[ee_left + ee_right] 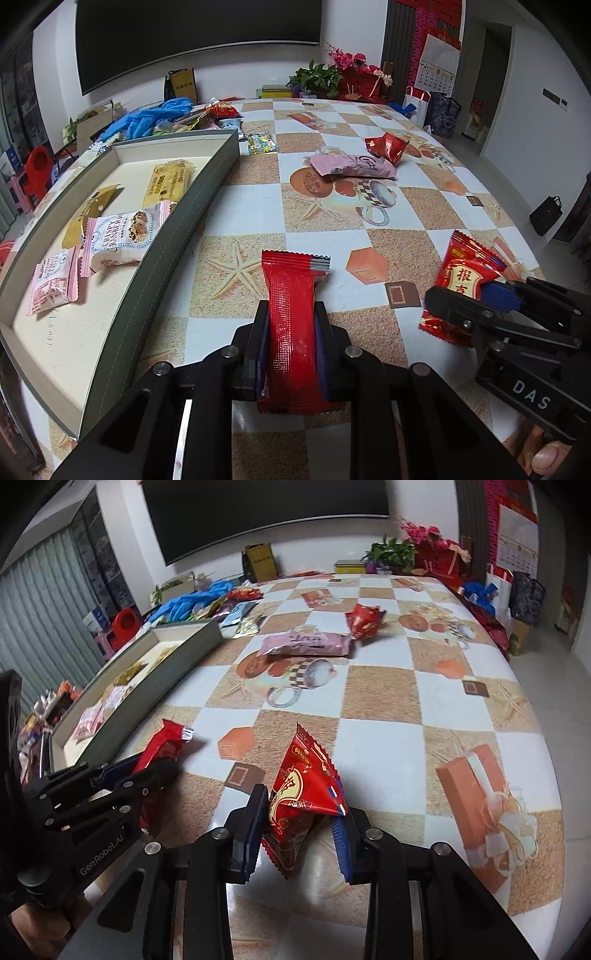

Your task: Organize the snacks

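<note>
My left gripper point(291, 317) is shut on a long red snack bar point(291, 295), held above the table right of the grey tray point(207, 184). It also shows in the right wrist view point(162, 744). My right gripper point(301, 812) is shut on a red printed snack packet point(303, 790), crumpled between the pads; it shows in the left wrist view point(465, 273) too. The tray point(177, 653) holds pink cranberry packets point(118, 236) and yellow packets point(168, 181). A pink packet point(351, 166) and a red wrapper point(388, 146) lie mid-table.
The checkered table point(332, 221) carries blue gloves point(155, 116) and loose wrappers point(221, 110) behind the tray, a small foil packet point(262, 142), and flowers and a plant point(332, 74) at the far edge. Bags stand on the floor at right point(439, 110).
</note>
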A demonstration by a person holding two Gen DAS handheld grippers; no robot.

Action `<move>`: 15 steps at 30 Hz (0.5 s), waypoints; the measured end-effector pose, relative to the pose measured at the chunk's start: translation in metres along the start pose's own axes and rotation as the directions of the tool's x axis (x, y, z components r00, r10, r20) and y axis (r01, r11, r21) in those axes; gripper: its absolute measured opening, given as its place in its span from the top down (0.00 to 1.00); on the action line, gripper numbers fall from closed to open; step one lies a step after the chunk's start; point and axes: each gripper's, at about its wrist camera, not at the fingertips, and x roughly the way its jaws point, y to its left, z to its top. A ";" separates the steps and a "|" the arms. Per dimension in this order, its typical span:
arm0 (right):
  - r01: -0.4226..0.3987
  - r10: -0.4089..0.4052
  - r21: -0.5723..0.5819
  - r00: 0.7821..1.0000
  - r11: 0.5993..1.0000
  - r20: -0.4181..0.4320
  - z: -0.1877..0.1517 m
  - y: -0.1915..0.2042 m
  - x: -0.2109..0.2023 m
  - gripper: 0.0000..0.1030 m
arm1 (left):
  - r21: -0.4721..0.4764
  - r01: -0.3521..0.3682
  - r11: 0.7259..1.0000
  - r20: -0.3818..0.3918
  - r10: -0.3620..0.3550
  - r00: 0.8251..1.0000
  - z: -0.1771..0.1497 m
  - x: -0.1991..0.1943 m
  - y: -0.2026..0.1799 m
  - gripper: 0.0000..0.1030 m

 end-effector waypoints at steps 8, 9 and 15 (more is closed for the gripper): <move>-0.023 0.023 0.020 0.999 1.000 0.034 -0.005 0.010 -0.009 0.70 | -0.012 0.015 1.000 0.002 -0.015 1.000 0.000 0.000 0.002 0.77; -0.025 0.025 0.029 0.999 0.999 0.030 -0.006 0.009 -0.009 0.70 | -0.015 0.018 1.000 0.002 -0.018 1.000 0.000 -0.001 0.003 0.77; -0.034 0.032 0.083 0.999 0.996 0.029 -0.010 0.003 -0.015 0.70 | -0.036 0.046 0.998 0.005 -0.046 0.999 -0.001 -0.002 0.008 0.78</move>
